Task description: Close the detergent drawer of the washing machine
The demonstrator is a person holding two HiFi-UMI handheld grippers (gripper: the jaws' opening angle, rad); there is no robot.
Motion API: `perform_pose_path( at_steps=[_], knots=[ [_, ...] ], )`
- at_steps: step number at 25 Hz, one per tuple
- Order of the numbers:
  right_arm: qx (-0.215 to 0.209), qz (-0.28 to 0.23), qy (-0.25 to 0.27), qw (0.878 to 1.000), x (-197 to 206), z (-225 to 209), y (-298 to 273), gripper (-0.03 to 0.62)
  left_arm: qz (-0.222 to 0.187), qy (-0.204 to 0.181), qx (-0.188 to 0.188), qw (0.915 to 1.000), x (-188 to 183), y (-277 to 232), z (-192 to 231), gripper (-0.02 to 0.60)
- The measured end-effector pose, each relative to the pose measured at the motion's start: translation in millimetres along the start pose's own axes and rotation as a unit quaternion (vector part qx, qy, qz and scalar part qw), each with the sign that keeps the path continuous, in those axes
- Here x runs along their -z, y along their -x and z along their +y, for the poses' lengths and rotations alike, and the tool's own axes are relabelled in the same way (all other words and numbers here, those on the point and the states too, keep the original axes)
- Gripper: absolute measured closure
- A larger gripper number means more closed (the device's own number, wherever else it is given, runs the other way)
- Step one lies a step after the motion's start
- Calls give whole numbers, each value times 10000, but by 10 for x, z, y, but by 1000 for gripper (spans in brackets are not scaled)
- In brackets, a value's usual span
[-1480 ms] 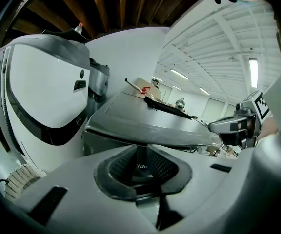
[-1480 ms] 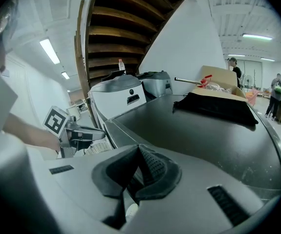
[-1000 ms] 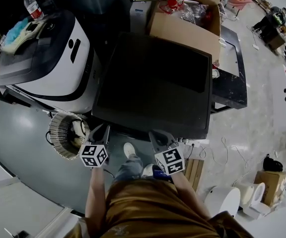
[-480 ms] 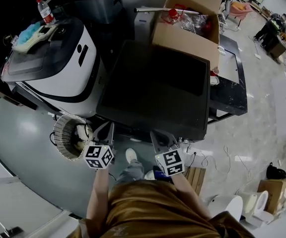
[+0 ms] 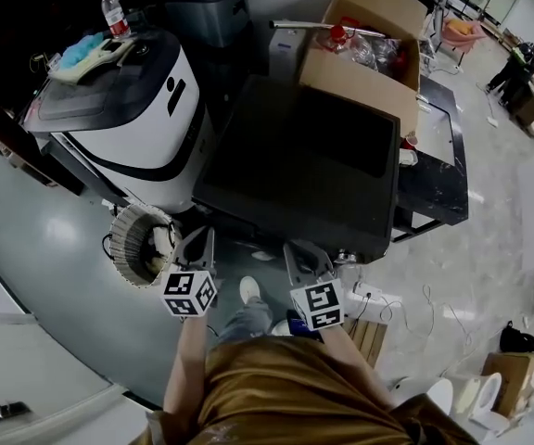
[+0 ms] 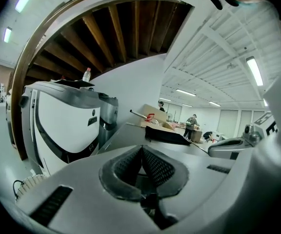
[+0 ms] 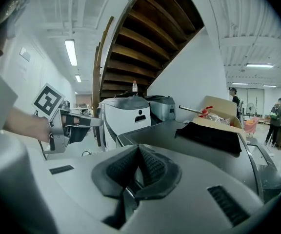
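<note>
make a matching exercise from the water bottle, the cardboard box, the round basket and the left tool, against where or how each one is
1 water bottle
2 cardboard box
3 round basket
4 left tool

a on the floor
b jaws together, holding nothing
c open, behind the dark machine
d upright on the white machine

Pairs: 1-d, 2-c, 3-a, 4-b

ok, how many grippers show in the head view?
2: left gripper near the round basket, right gripper beside it, both before the dark machine. None seems hidden.
</note>
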State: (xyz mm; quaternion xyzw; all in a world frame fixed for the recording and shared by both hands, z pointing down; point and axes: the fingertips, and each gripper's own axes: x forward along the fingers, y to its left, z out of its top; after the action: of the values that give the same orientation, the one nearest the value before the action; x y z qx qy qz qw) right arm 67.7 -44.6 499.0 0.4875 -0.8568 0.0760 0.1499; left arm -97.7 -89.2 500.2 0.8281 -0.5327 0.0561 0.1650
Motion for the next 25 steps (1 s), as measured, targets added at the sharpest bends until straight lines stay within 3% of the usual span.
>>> perform_pose_path(
  at_steps=[18, 25],
  knots=[
    [-66, -44, 103, 9999, -27, 152, 146, 582, -109, -90, 82, 9999, -14, 179, -122, 554],
    [-60, 40, 117, 9999, 38, 133, 113, 582, 22, -368, 133, 9992, 54, 148, -162, 554]
  ],
)
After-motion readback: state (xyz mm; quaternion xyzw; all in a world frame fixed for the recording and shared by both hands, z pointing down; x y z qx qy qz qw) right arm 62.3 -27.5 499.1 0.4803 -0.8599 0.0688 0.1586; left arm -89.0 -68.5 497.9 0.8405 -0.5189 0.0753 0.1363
